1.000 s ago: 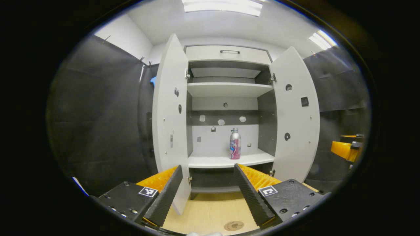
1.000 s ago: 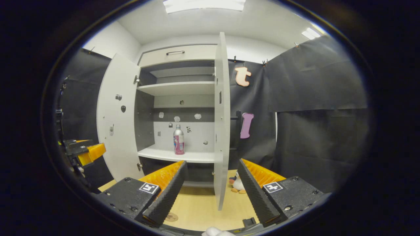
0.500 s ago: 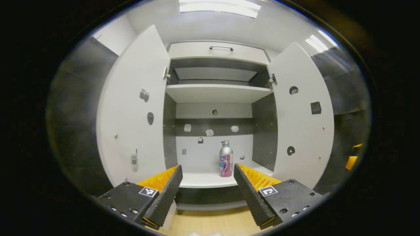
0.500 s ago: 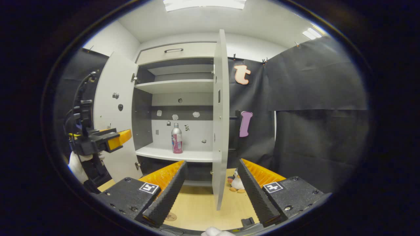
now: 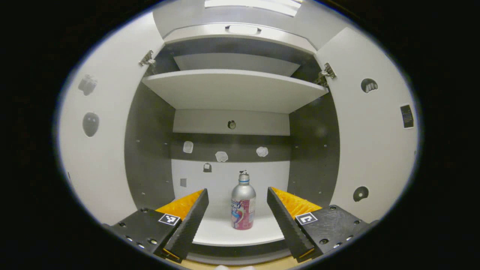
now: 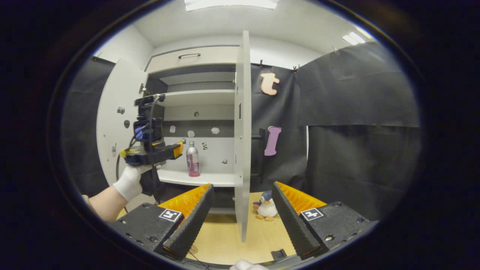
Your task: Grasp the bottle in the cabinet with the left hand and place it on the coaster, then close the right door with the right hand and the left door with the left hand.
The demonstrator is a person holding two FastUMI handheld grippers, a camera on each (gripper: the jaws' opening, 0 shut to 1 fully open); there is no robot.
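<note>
White cabinet stands open against black booth cloth. Left door swung wide; left gripper level with lower shelf, jaws open, bottle upright between them but farther in, untouched. Right door edge-on; right gripper jaws open, empty, above wooden floor with penguin toy.

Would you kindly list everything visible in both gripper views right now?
Bottle: one, silver with pink label, upright on the cabinet's lower shelf.
Cabinet: one, white with grey interior, both doors open.
Right door: one, white, seen edge-on.
Left door: one, white, swung wide.
Toy penguin: one, on the wooden floor.
Left gripper: one, open, aimed at the bottle.
Right gripper: one, open.
Hand: one, white-gloved, holding the left gripper.
</note>
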